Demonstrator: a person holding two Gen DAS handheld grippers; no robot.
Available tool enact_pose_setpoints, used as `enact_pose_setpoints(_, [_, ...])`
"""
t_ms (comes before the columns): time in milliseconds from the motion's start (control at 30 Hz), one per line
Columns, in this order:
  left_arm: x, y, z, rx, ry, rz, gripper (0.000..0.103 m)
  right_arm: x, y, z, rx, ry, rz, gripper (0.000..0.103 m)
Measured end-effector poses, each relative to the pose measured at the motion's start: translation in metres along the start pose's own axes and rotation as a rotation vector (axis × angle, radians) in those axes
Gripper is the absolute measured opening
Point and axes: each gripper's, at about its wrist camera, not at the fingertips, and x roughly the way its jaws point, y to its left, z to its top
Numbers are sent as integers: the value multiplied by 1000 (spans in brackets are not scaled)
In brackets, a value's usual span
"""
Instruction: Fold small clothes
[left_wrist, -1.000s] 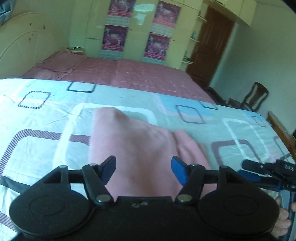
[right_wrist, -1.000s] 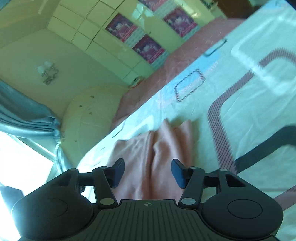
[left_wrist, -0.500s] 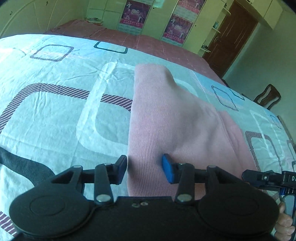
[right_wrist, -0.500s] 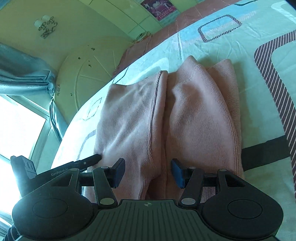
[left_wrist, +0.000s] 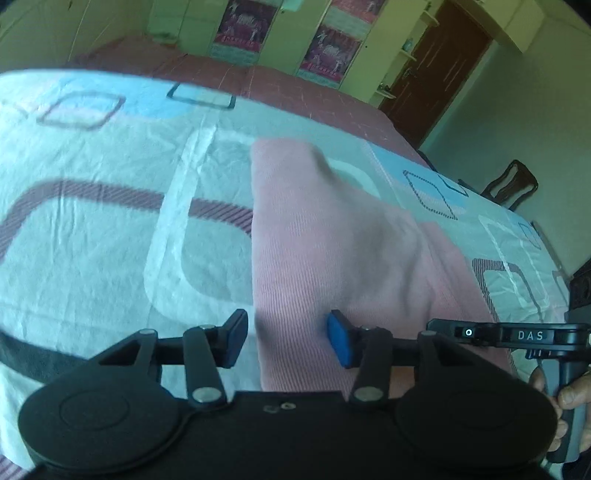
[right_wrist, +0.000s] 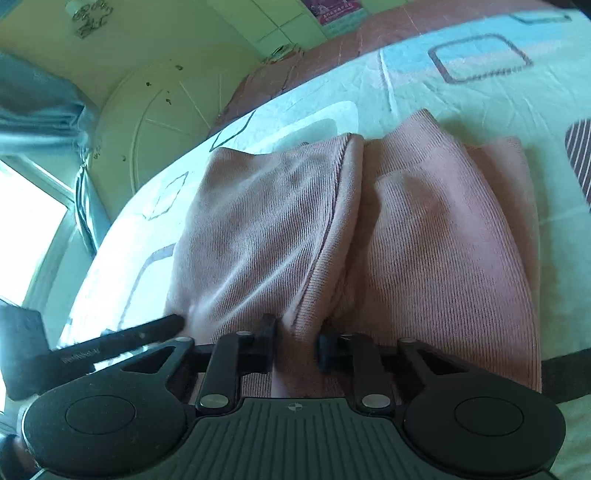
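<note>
A pink ribbed garment (left_wrist: 332, 251) lies folded lengthwise on the patterned bedsheet (left_wrist: 92, 221). In the right wrist view the garment (right_wrist: 443, 240) shows two long lobes side by side. My left gripper (left_wrist: 286, 341) is open, its jaws straddling the garment's near left edge. My right gripper (right_wrist: 297, 341) has narrowed its jaws onto a raised fold of the near edge between them. The right gripper's body (left_wrist: 517, 336) shows at the right of the left wrist view, and the left gripper's finger (right_wrist: 122, 339) at the left of the right wrist view.
A pink bedspread (left_wrist: 258, 85) covers the far part of the bed. A white headboard (right_wrist: 166, 122) and a curtain (right_wrist: 40, 110) stand to the left. A brown door (left_wrist: 443, 74) and a wooden chair (left_wrist: 513, 184) are at the far right.
Both grippers dropped from above the bed down to the garment's near edge. The right jaws have closed onto a fold of the cloth; the left jaws narrowed but stay open.
</note>
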Motion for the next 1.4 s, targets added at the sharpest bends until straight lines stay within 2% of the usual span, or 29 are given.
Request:
enact_pose_setpoints(33, [-5, -7, 4, 51, -34, 12, 41, -7, 10, 0, -45, -28, -23, 9])
enact_pose_setpoints(100, [-6, -16, 10, 111, -55, 7, 41, -28, 24, -2, -96, -91, -47, 8])
enact_pose_setpoints(167, [-4, -29, 16, 150, -42, -43, 41, -51, 33, -2, -132, -133, -71, 8])
enact_pose_setpoints(233, [0, -54, 17, 244, -28, -69, 41, -74, 34, -6, -149, -168, -111, 8])
enact_pose_setpoints(300, [11, -79, 12, 338, 7, -47, 41, -83, 15, -14, -106, -164, -133, 8])
enact_pose_setpoints(400, [32, -100, -1, 409, 58, -50, 40, -66, -20, -34, -32, -86, -199, 8])
enact_pose_setpoints(500, [37, -110, -6, 463, 58, -20, 42, -60, -36, -45, 26, -65, -177, 8])
enact_pose_setpoints(600, [33, -103, -1, 451, 66, -36, 42, -69, -39, -44, 48, -116, -128, 9])
enact_pose_setpoints(633, [27, -98, 4, 430, 43, -52, 42, -73, -41, -42, 57, -133, -119, 18])
enact_pose_setpoints(667, [22, -93, 9, 405, 21, -67, 42, -75, -44, -38, 67, -150, -120, 40])
enact_pose_setpoints(700, [20, -88, 13, 386, 8, -71, 42, -77, -49, -33, 81, -176, -111, 50])
enact_pose_setpoints(733, [20, -83, 19, 365, -3, -68, 42, -76, -55, -27, 105, -190, -87, 53])
enact_pose_setpoints(833, [27, -70, 28, 318, 2, -76, 42, -60, -74, -4, 184, -161, -25, 53])
enact_pose_setpoints(933, [38, -61, 29, 293, 22, -62, 42, -42, -81, 11, 188, -117, -27, 53])
enact_pose_setpoints(1000, [46, -56, 27, 282, 45, -44, 45, -36, -76, 16, 145, -103, -33, 51])
enact_pose_setpoints(1033, [48, -53, 24, 274, 45, -41, 45, -33, -68, 17, 92, -89, -51, 25])
enact_pose_setpoints(1067, [48, -52, 23, 273, 40, -40, 45, -31, -60, 18, 35, -81, -82, 9])
enact_pose_setpoints(1133, [44, -55, 23, 275, 8, -46, 43, -41, -43, 15, -69, -129, -140, 7])
enact_pose_setpoints(1233, [34, -65, 23, 304, -66, -96, 42, -72, -29, 6, -134, -221, -176, 7])
enact_pose_setpoints(1300, [45, -72, 24, 332, -39, -99, 46, -66, -33, 2, -159, -184, -232, 7])
enact_pose_setpoints(1333, [61, -75, 22, 351, 22, -72, 46, -56, -43, 1, -132, -143, -248, 7])
enact_pose_setpoints(1400, [67, -78, 21, 363, 20, -60, 47, -39, -61, -3, -74, -100, -240, 6])
